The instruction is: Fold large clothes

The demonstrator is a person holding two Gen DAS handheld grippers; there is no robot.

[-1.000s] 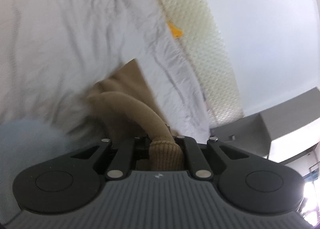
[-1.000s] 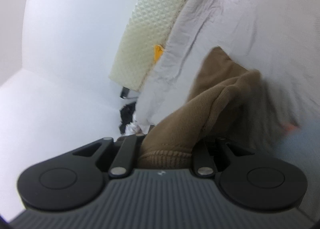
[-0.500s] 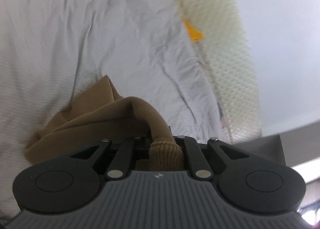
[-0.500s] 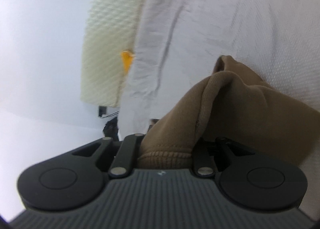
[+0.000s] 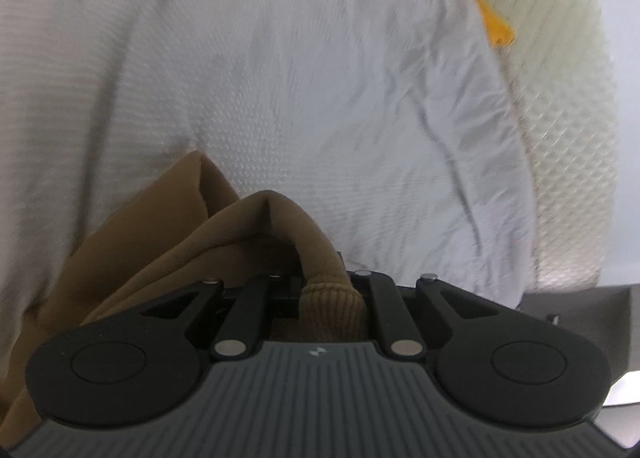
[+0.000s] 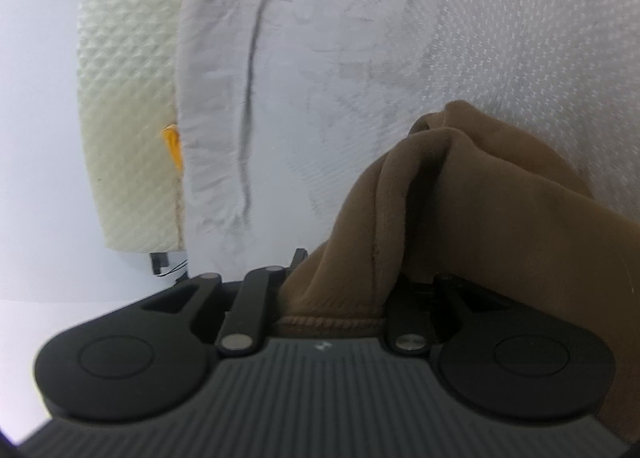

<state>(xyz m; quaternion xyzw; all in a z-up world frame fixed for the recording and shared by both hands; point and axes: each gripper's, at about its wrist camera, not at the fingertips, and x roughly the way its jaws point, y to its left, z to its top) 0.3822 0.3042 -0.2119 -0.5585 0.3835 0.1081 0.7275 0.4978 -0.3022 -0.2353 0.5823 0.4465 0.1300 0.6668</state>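
Note:
A tan-brown knit garment [image 5: 160, 242] hangs bunched over a white textured bedsheet [image 5: 280, 78]. My left gripper [image 5: 320, 282] is shut on its ribbed cuff [image 5: 330, 310], which sticks back between the fingers; the fingertips are hidden by cloth. In the right wrist view the same garment [image 6: 500, 218] spills to the right. My right gripper [image 6: 344, 278] clamps a thick fold with a stitched hem [image 6: 328, 322]; its jaws are opening slightly with the cloth still pinched between them.
The white sheet [image 6: 440, 38] covers a bed. A cream quilted mattress [image 5: 568, 138] edge with an orange tag [image 5: 496, 24] runs along one side, also the mattress [image 6: 128, 118] and tag [image 6: 172, 146] in the right view. A pale wall lies beyond.
Both grippers have swept down toward the sheet with the garment in them. The bed surface now fills more of each view, and the cloth bunches closer to the fingers.

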